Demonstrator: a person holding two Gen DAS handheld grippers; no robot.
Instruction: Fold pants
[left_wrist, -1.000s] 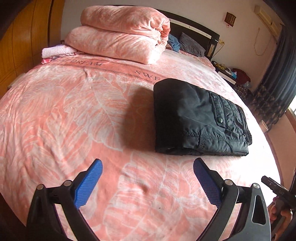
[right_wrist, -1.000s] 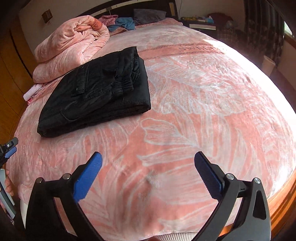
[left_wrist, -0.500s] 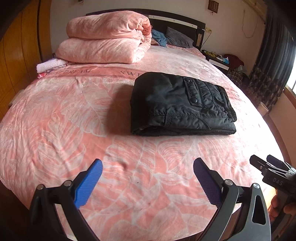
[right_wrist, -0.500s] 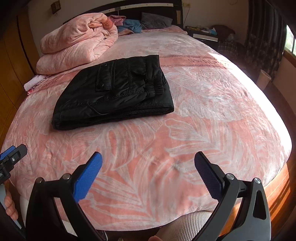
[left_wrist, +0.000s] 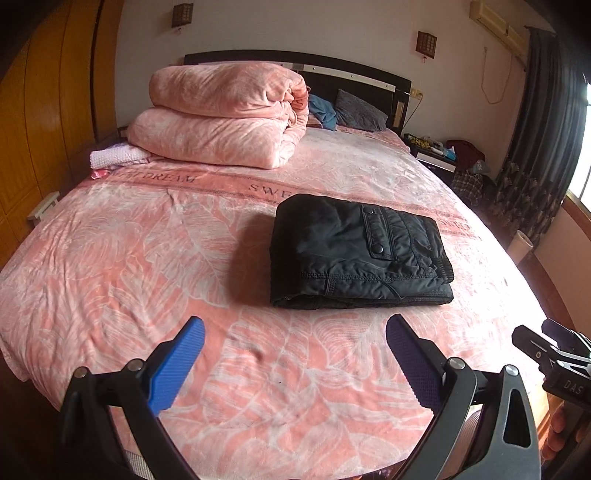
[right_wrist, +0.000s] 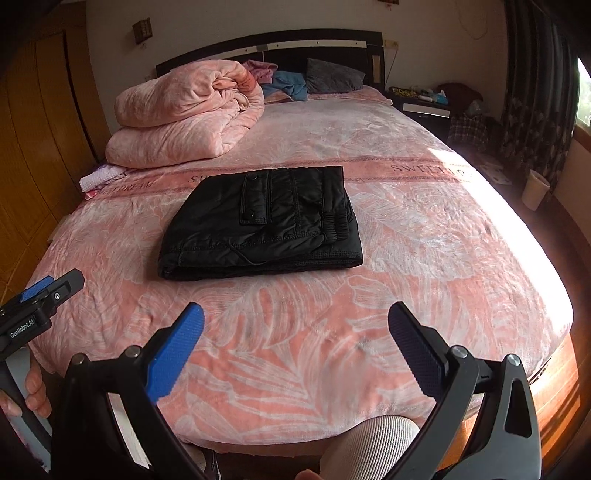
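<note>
A pink leaf-patterned bed blanket (left_wrist: 147, 258) carries black padded pants (right_wrist: 258, 225), folded into a neat rectangle at its middle.
Left gripper (left_wrist: 295, 354) and right gripper (right_wrist: 295, 339) hover empty, jaws spread; folding looks finished, leaving only a final tidy.

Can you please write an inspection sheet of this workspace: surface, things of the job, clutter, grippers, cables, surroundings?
Surface: pink leaf-patterned bedspread covering the bed, lightly wrinkled.
Job's things: black padded pants, folded into a compact rectangle, lying flat mid-bed, touched by neither gripper.
Clutter: rolled pink plush blanket near the headboard; small white folded cloth beside it; grey pillow.
Grippers: left gripper open, empty, over the bed's near edge; right gripper open, empty.
Cables: thin wall cord near the curtain.
Surroundings: wooden wardrobe, dark curtain, cluttered nightstand.
</note>
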